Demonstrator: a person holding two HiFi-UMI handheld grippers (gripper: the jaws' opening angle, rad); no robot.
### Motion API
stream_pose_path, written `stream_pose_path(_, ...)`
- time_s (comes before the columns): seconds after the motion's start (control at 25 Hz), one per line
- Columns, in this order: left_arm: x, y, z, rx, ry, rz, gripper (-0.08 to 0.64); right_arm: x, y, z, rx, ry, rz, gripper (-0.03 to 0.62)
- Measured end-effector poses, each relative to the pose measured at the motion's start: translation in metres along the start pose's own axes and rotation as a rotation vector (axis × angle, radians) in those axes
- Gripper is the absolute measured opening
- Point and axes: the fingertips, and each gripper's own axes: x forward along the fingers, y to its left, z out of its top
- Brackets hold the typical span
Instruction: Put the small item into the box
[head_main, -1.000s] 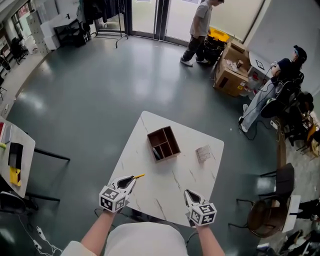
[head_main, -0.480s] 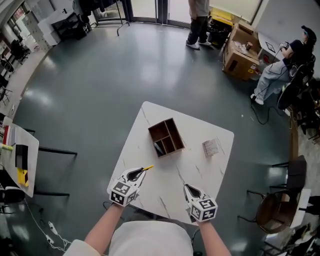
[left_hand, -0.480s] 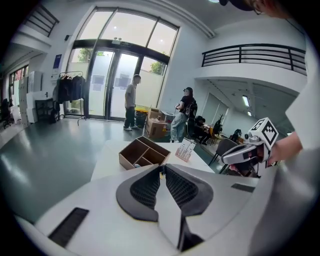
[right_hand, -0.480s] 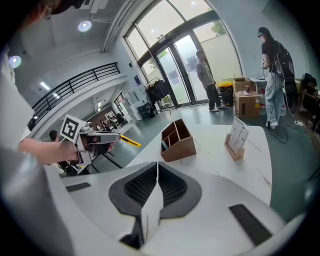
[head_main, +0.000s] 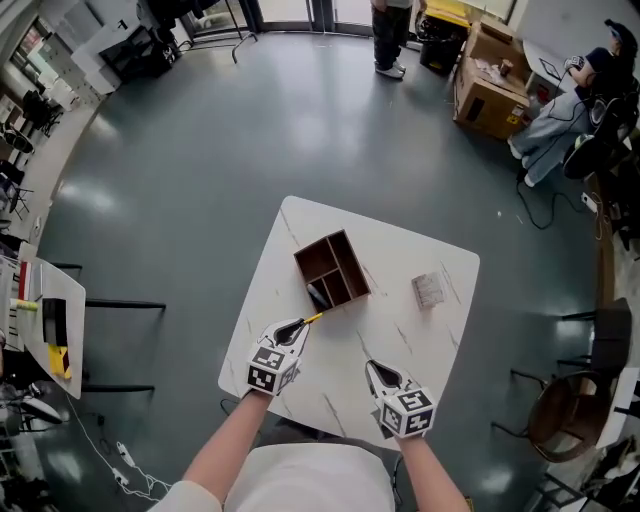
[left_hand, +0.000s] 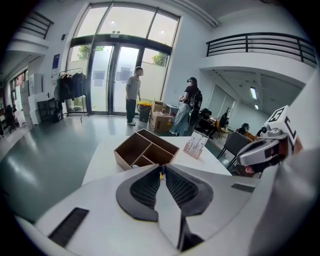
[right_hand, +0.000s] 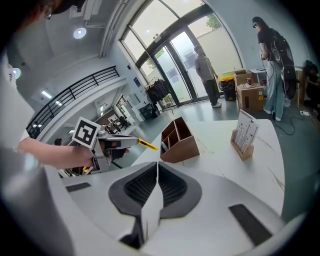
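Note:
A brown wooden box with several compartments stands on the white table; a dark item lies in its near compartment. My left gripper is shut on a thin yellow item whose tip points at the box's near corner, just short of it. In the left gripper view the yellow item shows as a sliver between the closed jaws, with the box ahead. My right gripper hangs over the table's near edge, shut with nothing in it. The right gripper view shows the yellow item and the box.
A small card stand sits on the table to the right of the box. Cardboard boxes and seated people are at the far right, and a person stands near the doors. A side table is at the left.
My left gripper has moved forward and to the right with the yellow item, closer to the box. The right gripper has stayed near the table's front edge.

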Motion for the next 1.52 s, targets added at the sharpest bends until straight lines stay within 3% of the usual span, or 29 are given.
stream_pose_path(0.28,0.034,0.010,-0.013,0.142,0.058,0.106,0.048,0.008,-0.013,-0.001,0.043,-0.003,0.014,0.028)
stream_pose_path(0.56,0.064,0.010,-0.031,0.192,0.141,0.101,0.048,0.019,-0.026,-0.014,0.086,0.018,0.028,0.028)
stream_pose_path(0.92,0.094,0.011,-0.052,0.349,0.262,0.085,0.049,0.032,-0.037,-0.018,0.117,0.036,0.042,0.028)
stream_pose_path(1.08,0.100,0.007,-0.058,0.335,0.288,0.039,0.052,0.035,-0.040,-0.019,0.125,0.041,0.044,0.028)
stream_pose_path(1.16,0.099,0.004,-0.061,0.330,0.294,0.027,0.091,0.036,-0.040,-0.020,0.128,0.044,0.044,0.028)
stream_pose_path(1.52,0.085,0.002,-0.058,0.324,0.268,0.032,0.104,0.040,-0.029,-0.021,0.114,0.052,0.057,0.028)
